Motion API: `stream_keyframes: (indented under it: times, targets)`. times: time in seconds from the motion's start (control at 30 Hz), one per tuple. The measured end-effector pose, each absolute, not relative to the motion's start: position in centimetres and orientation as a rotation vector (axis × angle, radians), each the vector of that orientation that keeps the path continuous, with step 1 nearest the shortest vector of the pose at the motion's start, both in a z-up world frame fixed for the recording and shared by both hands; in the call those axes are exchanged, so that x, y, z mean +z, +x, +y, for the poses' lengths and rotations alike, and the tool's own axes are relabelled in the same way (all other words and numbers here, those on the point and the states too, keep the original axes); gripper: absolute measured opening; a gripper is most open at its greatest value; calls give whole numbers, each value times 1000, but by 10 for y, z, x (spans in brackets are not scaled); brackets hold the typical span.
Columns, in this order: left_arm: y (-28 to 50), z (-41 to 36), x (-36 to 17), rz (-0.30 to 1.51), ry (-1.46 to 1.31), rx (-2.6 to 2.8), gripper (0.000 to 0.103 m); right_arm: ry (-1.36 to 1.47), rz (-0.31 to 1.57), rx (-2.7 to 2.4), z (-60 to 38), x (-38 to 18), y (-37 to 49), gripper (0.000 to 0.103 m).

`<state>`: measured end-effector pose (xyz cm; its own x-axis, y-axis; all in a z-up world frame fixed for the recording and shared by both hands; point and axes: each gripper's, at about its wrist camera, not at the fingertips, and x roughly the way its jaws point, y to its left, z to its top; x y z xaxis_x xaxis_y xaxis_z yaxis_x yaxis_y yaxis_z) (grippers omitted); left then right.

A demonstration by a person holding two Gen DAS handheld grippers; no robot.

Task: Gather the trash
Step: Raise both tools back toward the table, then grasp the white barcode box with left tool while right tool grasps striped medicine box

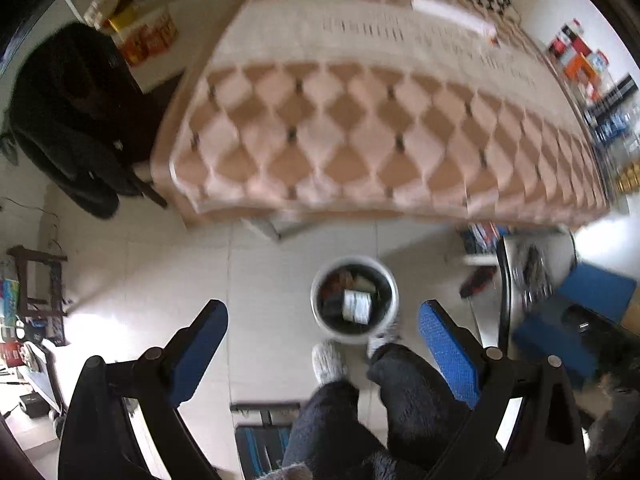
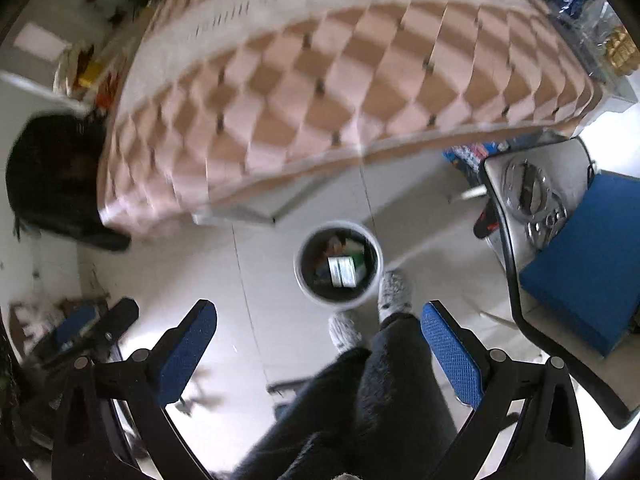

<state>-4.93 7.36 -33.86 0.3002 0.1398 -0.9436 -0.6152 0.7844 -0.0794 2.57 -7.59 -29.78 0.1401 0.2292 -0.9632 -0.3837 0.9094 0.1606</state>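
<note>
Risk is sitting mostly in the blur: both views are smearing, which suggests the grippers are swinging fast, and a hurried reach toward the floor could be knocking the small white trash bin [image 1: 355, 300] over and spilling what is already inside it. That bin is standing on the pale tiled floor [image 1: 168, 280] just beyond the person's grey-socked feet [image 1: 329, 362], near the foot of the bed, and it is holding a white-labelled container [image 1: 357, 307] among darker scraps. The left gripper [image 1: 322, 352] is hanging wide open with nothing between its blue pads, and the right gripper [image 2: 318, 350] is spread just as wide and equally empty, both held high above the legs. No loose trash is showing clearly on the floor, so a wrong pick is another hazard. The tiles are looking smooth and glossy, likely slippery under socks. A bed with a peach diamond-patterned cover [image 1: 360, 136] is filling the far side, a dark chair [image 1: 68, 120] is standing to the left, and a blue-cushioned seat [image 2: 580, 256] is crowding the right.
</note>
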Motion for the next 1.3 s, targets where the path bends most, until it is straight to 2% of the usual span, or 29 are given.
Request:
stream_keyframes:
  times: [0.17,0.3,0.53,0.73,0.87,1.0,1.23,1.3]
  targets:
    - [18,107,-330,1131,-466,573,98,-28,1307,379,-65,-264,113,103]
    - [79,133,-336,1143,-456,616,102,31,1292,317,-53,-255,209,103]
    - [194,189,-363,1238,-513,726,102,89,1324,228,-9,-275,388,103]
    - [255,226,-388,1306,-576,807,102,112,1332,120,35,-305,513,103]
    - [277,245,-399,1339,-612,851,102,89,1366,61,64,-331,562,103]
    - [290,255,-401,1355,-634,871,102,-13,1426,44,85,-350,572,103]
    - [331,255,-388,1346,-650,832,102,-137,1447,127,80,-350,561,88]
    - [354,251,-381,1329,-669,797,102,-112,1455,137,63,-344,563,87]
